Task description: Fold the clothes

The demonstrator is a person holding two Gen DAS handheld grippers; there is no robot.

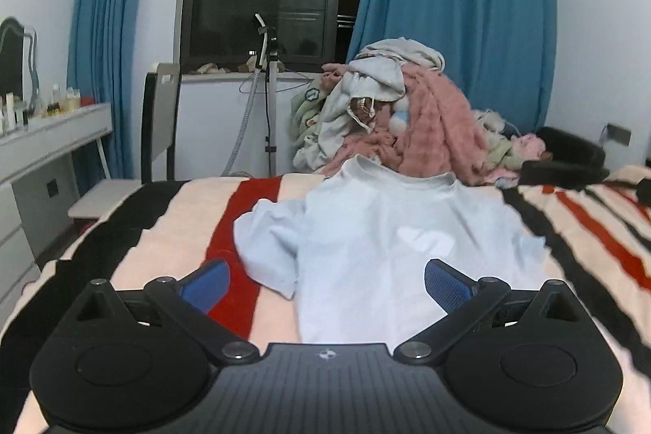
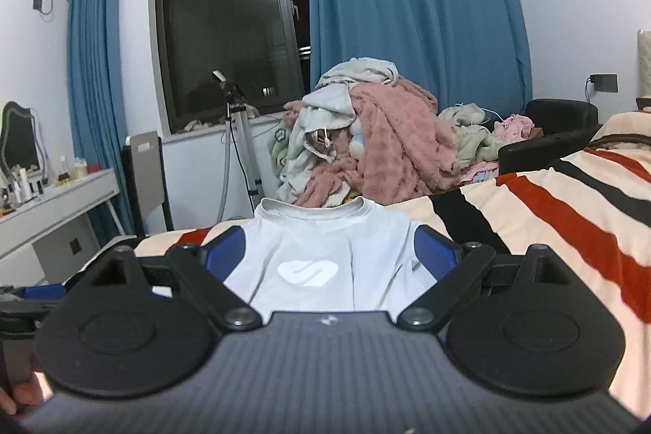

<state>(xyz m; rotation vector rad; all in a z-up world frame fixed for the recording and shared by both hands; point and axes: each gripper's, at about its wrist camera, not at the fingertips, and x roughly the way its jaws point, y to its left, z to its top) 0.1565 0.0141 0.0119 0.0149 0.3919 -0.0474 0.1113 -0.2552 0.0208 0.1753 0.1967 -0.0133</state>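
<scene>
Pale-blue T-shirt (image 1: 366,230) apparently flat on striped blanket (image 1: 590,230)

The pale blue T-shirt's (image 2: 325,251) hem is hidden behind the right gripper's body. Bottles (image 1: 61,102) on the counter (image 1: 53,133) are too small to tell apart. The bed (image 1: 590,230) runs off the frame's edge.

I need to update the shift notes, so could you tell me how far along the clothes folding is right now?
Early stage. Done: one pale blue T-shirt lies spread on the striped blanket, collar away from the cameras, its sleeve still bunched. In hand: nothing; the left gripper and right gripper are both open over the shirt. Left: every fold on this shirt, plus the unfolded clothes pile behind it.
</scene>
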